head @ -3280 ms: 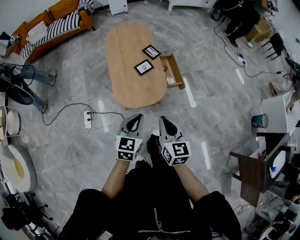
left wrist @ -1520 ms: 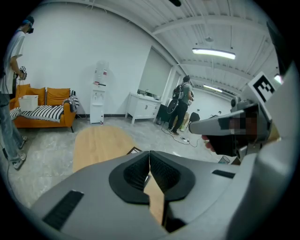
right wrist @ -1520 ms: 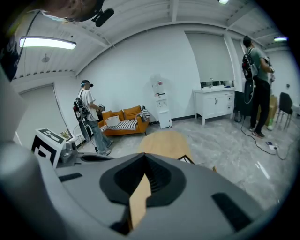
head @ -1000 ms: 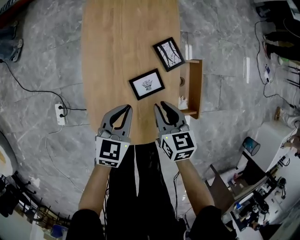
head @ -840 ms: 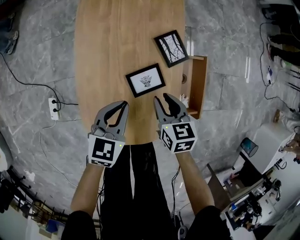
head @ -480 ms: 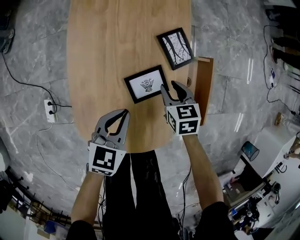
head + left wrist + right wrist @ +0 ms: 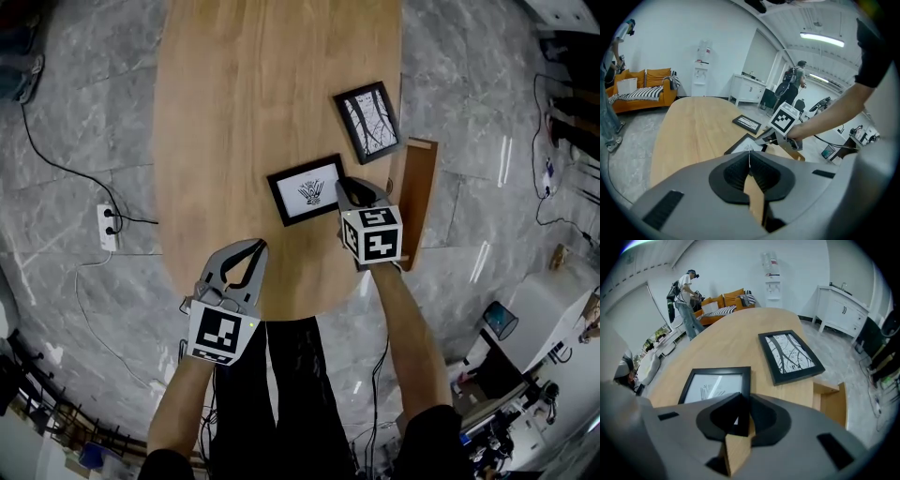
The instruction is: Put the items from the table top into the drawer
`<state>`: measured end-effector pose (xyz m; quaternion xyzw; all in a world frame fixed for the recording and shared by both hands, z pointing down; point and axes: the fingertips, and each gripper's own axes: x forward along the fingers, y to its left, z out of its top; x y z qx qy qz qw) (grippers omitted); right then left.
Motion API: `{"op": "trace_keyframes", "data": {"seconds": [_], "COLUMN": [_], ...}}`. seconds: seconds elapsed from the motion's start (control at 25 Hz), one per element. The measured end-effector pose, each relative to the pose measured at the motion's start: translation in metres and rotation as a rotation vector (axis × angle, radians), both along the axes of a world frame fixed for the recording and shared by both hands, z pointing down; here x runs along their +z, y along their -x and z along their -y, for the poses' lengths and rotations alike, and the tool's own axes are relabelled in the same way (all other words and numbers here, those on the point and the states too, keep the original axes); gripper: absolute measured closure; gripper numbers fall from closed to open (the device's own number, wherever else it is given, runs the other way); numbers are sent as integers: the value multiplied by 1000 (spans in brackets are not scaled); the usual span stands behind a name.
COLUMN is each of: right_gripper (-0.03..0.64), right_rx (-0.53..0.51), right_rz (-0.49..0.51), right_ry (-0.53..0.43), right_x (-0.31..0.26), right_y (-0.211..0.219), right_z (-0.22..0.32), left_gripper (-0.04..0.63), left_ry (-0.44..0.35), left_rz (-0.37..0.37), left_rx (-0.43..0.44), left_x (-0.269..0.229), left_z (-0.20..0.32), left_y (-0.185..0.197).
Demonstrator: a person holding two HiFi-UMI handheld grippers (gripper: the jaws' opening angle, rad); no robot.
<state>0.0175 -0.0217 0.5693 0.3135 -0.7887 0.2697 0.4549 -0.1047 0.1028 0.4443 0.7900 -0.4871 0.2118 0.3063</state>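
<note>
Presently, right tongs [image 7: 354, 188]: set at the right-hand edge of the near picture frame, just right of centre in the head view. The jaws have just been closing, and they now pinch that edge near the frame's lower right corner, which shows between them in the right gripper view.
Left tongs [image 7: 251, 249]: jaws brought together tip to tip with nothing between them. They hang over the near end of the table, lower centre-left of the head view, apart from both frames.
Near picture frame [image 7: 307, 190]: black frame around a white sheet with a small dark plant drawing. It lies flat on the table at the centre of the head view, a little askew.
Far picture frame [image 7: 369, 122]: black frame with a pattern of dark branches. It lies flat on the table, up and to the right of the near one, close to the table's right edge and not touching the near frame.
Drawer [image 7: 417, 192]: wooden, pulled out from the table's right side, just right of the right tongs. What lies inside cannot be told.
Table [image 7: 244, 94]: long oval top of light wood, running up the middle of the head view.
Floor [image 7: 84, 141]: grey marble.
Power strip [image 7: 108, 228]: white, on the floor left of the table, with a black cable.
Sofa [image 7: 644, 91]: orange, with a striped cushion, at the left of the left gripper view.
</note>
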Motion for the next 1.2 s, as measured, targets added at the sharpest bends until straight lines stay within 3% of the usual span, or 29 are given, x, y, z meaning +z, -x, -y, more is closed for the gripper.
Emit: {"op": "trace_keyframes", "data": {"seconds": [0.2,0.72,0.92,1.2], "right_gripper": [548,548,548,548], "right_rx": [10,148,266,561], "right_rz": [-12,56,72,65], "right_ry": [-11,-58,-87,-116], "right_x": [-1,-24,-38,-45], "right_y": [-1,-26,-72,-173], "right_z": [-1,-14,-11,-16], "left_gripper": [580,581,581,581], "left_ry": [-2,5,-6,-2], "left_rz": [-1,1,1,-10], "left_rx": [-5,98,155,226], "left_x": [1,3,-2,-1], "left_z": [0,-1,4,8], "left_y": [0,-28,-51,-82]}}
